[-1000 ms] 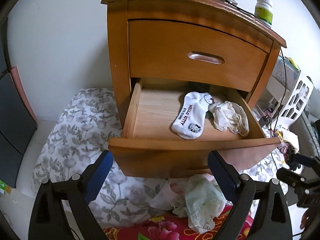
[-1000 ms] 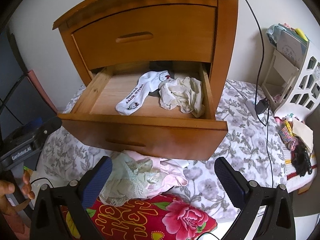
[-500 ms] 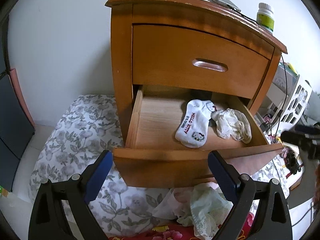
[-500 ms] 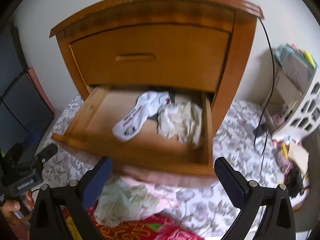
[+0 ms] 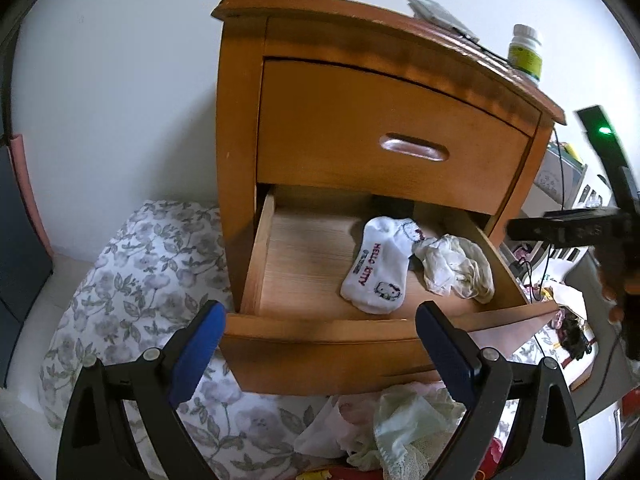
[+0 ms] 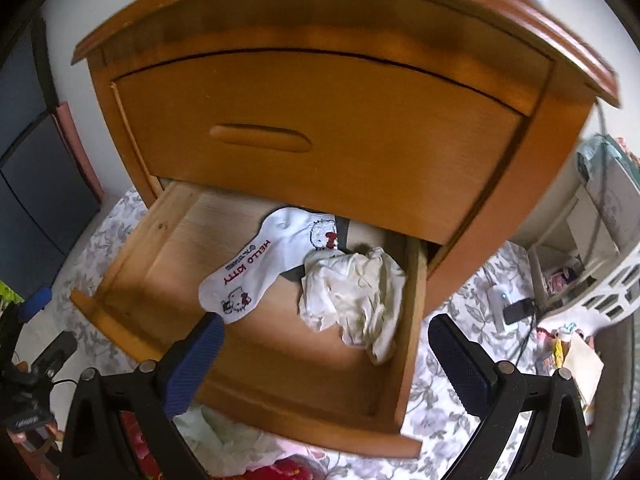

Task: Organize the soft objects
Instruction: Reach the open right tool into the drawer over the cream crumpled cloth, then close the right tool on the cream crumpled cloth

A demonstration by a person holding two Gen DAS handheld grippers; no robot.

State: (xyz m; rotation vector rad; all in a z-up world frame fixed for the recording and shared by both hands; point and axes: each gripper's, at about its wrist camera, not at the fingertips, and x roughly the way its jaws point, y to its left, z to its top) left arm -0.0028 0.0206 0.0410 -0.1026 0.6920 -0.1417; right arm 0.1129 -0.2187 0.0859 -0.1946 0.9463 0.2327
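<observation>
A wooden nightstand has its lower drawer (image 5: 320, 332) (image 6: 408, 304) pulled out. Inside lie a white Hello Kitty sock (image 5: 378, 268) (image 6: 264, 264) and a crumpled cream cloth (image 5: 456, 272) (image 6: 356, 292) to its right. A pale green lace garment (image 5: 404, 432) (image 6: 224, 436) and pink cloth lie on the bed below the drawer front. My left gripper (image 5: 320, 352) stands open just in front of the drawer front. My right gripper (image 6: 326, 360) is open above the drawer's near right part, close to the cream cloth, holding nothing.
The top drawer (image 5: 392, 136) is closed. A bottle (image 5: 525, 54) and a flat device (image 5: 438, 14) sit on the nightstand top. A floral bedsheet (image 5: 132, 300) covers the bed. A white basket (image 6: 612, 280) and a cable (image 6: 520, 308) lie at right.
Both grippers have risen and moved closer to the nightstand. The right one has advanced from below the drawer front to over the open drawer. Both stayed open.
</observation>
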